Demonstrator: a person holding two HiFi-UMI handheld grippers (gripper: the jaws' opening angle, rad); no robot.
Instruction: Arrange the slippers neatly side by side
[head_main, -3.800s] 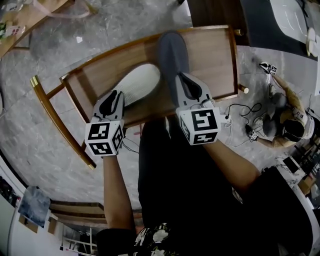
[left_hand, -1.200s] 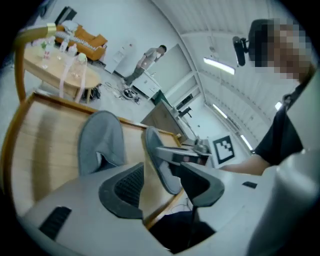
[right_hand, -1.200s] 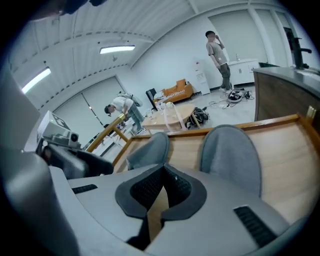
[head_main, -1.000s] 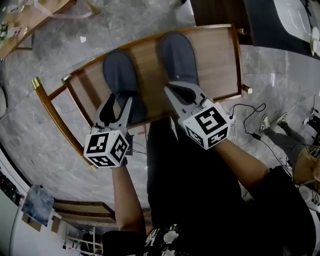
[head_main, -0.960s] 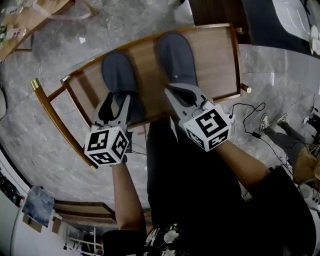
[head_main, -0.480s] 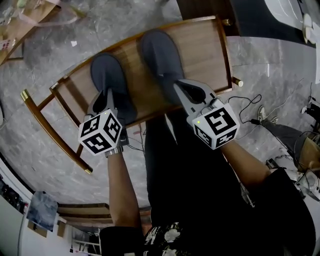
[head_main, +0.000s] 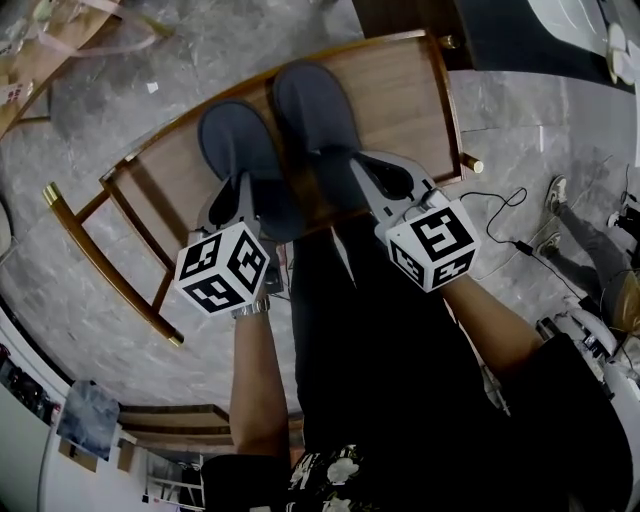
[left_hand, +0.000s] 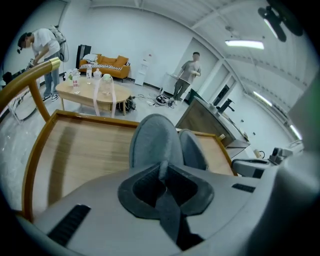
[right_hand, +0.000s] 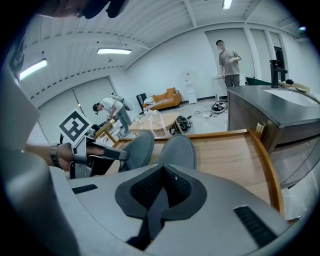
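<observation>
Wooden railed table (head_main: 425, 95): we see grey fabric left slipper (head_main: 233, 138) just beside right slipper (head_main: 312, 100). Left gripper (head_main: 244, 188) just closed, clamping left heel; right gripper (head_main: 354, 162) shut at right heel.

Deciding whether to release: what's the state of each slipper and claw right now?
left slipper: sole down, heel edge pinched, toe short of its partner's.
right slipper: sole down, close alongside, toe further forward.
left claw: jaws just been closing, shut on left slipper.
right claw: shut over right slipper's heel; grip unclear.
wooden tray table: bearing both slippers.
</observation>
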